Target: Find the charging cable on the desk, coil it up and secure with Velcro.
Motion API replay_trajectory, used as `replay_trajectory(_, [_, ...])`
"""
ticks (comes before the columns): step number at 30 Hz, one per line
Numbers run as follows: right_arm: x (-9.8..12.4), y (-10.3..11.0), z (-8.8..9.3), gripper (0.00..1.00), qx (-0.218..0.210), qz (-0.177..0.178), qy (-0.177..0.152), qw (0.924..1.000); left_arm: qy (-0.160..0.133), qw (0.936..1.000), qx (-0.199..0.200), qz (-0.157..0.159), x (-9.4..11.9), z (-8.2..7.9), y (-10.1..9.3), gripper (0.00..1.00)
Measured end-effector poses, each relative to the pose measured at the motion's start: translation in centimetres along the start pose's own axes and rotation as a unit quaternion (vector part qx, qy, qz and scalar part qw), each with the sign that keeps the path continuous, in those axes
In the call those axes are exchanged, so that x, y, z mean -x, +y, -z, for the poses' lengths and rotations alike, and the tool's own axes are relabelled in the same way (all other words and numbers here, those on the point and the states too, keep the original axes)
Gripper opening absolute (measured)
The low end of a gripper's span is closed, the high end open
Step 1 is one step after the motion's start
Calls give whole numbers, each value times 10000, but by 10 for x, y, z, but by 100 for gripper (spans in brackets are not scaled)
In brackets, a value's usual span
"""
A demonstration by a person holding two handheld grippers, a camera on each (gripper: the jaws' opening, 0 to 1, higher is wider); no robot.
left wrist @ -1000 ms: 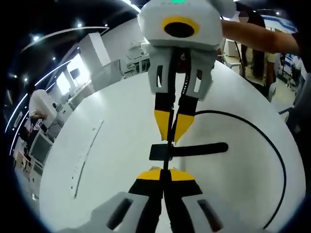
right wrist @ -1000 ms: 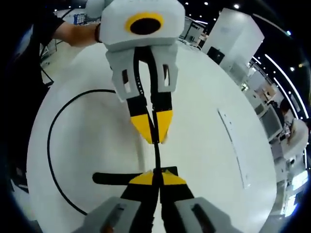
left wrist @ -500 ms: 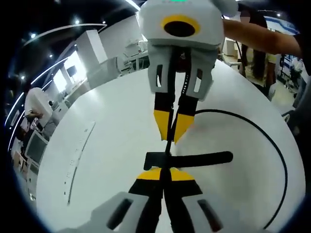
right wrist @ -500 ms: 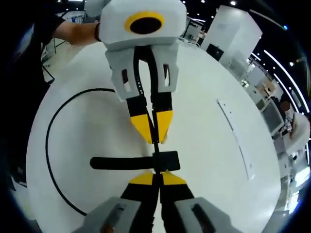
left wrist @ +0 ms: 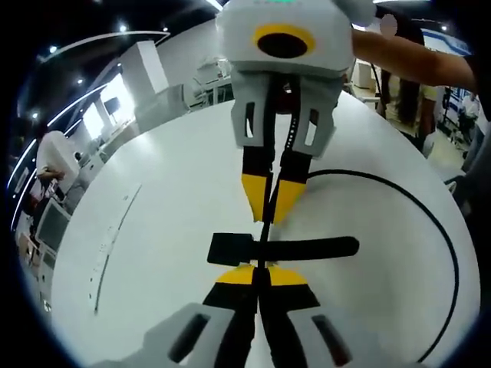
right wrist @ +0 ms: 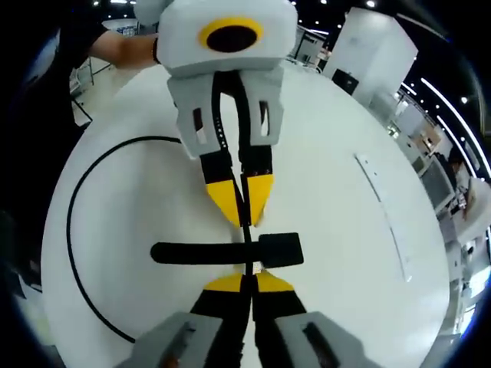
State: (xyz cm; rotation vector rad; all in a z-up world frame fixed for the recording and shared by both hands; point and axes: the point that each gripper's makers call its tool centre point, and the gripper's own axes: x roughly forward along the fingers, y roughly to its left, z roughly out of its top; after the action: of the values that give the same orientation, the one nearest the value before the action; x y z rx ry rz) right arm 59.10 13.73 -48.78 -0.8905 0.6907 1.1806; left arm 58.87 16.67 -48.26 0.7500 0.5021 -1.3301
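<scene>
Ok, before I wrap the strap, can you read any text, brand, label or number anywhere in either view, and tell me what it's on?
No readable text in either view.
Left hand-held gripper, right hand-held gripper: plain white, black and yellow, no lettering.
Velcro strap and cable: plain black, unmarked.
Table: a thin line of small marks, too small to read.
Background signage: too blurred to read.

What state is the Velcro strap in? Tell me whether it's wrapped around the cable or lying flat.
Lying flat. The Velcro strap stretches straight across the white table, crossing under the taut cable held between both grippers, not wrapped.
</scene>
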Motion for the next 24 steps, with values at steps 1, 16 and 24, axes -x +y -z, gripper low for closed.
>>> replay_trajectory(1, [0, 1, 0, 4, -3, -9, 0, 10000, 3, 10000, 18, 4, 0, 1, -1, 3])
replay_trajectory(16, [-6, 12, 6, 4, 3, -104, -7, 9999, 56, 10000, 48, 44, -6, 4, -12, 3])
replay_trajectory(24, [-6, 11, 7, 4, -28, -118, -26, 9999, 73, 10000, 28, 41, -7, 4, -11, 3])
